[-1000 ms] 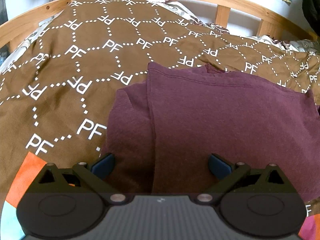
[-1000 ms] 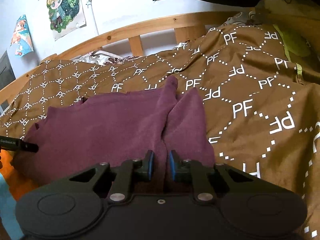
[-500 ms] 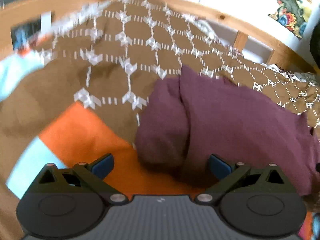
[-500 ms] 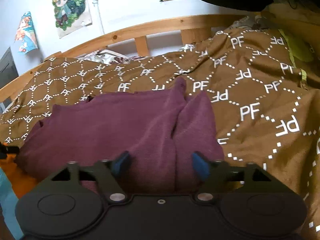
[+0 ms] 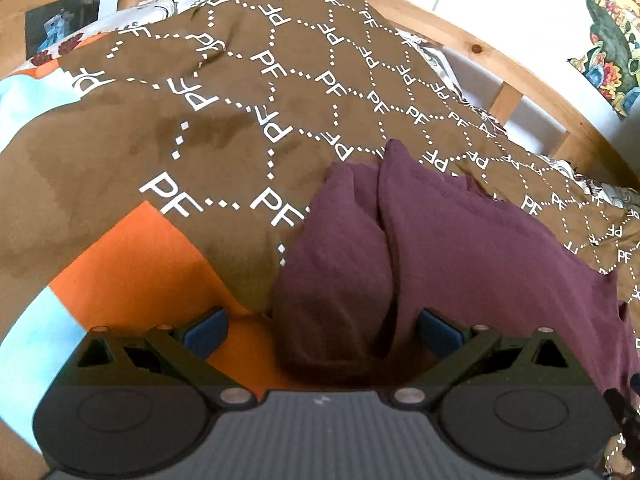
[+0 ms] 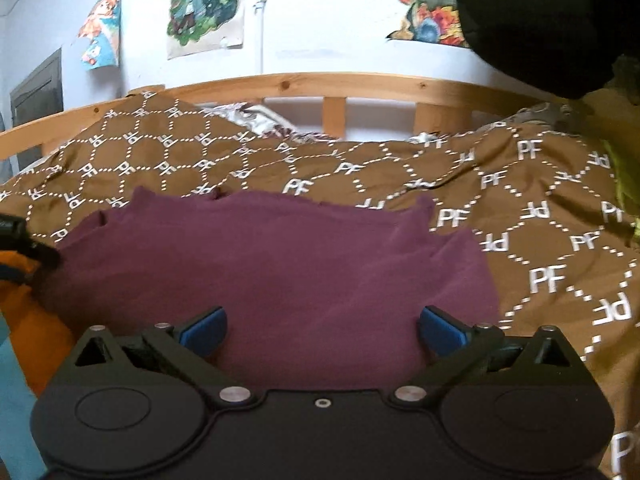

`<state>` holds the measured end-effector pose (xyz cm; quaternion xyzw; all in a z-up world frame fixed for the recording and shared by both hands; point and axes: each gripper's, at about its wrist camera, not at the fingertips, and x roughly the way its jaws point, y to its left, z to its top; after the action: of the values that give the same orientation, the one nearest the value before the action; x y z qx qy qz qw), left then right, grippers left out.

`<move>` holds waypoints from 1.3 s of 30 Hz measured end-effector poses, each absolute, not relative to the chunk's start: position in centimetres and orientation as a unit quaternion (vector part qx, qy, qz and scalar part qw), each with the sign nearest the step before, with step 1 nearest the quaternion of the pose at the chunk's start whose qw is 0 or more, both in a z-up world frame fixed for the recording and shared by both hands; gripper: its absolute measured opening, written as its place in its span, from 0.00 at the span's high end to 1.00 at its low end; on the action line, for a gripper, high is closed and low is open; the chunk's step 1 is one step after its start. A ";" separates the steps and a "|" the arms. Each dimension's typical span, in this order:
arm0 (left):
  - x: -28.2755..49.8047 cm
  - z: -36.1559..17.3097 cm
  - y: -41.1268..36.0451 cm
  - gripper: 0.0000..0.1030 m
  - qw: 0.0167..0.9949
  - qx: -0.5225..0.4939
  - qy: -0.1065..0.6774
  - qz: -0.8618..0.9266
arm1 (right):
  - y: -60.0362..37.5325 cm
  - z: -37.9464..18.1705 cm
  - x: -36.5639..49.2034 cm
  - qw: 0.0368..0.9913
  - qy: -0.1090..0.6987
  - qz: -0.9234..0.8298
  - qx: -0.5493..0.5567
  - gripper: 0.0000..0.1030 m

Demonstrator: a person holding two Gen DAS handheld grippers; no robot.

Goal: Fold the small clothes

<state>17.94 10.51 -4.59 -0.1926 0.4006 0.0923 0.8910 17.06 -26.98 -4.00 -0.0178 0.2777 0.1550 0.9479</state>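
Observation:
A maroon garment (image 5: pixel 460 252) lies partly folded on a brown blanket printed with white "PF" letters (image 5: pixel 240 120). Its left side is folded over along a lengthwise crease. My left gripper (image 5: pixel 322 328) is open and empty, just in front of the garment's near left edge. In the right wrist view the garment (image 6: pixel 272 264) spreads flat across the blanket (image 6: pixel 540 220). My right gripper (image 6: pixel 322 326) is open and empty, just in front of the garment's near edge. The tip of the left gripper (image 6: pixel 24 240) shows at the far left of that view.
An orange and light blue sheet (image 5: pixel 132 264) lies under the blanket at the near left. A wooden bed rail (image 6: pixel 344 84) runs along the far side. Posters (image 6: pixel 208 4) hang on the wall. A dark object (image 6: pixel 532 20) fills the upper right of the right wrist view.
My right gripper opened, let go of the garment and pulled back. My left gripper stayed open and swung left and back toward the garment's left edge.

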 end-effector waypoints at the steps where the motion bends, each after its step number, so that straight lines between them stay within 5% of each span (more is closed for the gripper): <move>1: 18.2 -4.7 10.4 0.01 0.892 -0.186 0.400 0.093 | -26.4 -4.0 17.1 0.948 0.278 0.155 -0.022 0.01; 19: 20.0 -5.0 9.1 0.00 0.900 -0.102 0.417 0.076 | -19.2 -6.3 17.9 0.936 0.289 0.158 -0.125 0.01; 39: 20.6 -5.2 9.6 0.00 0.898 -0.118 0.420 0.051 | -19.6 -7.3 17.5 0.940 0.286 0.158 -0.096 0.00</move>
<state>20.56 9.56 -5.22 -0.1183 0.4202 0.0511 0.8982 17.54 -19.61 -7.35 -0.0965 0.2865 0.1578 0.9401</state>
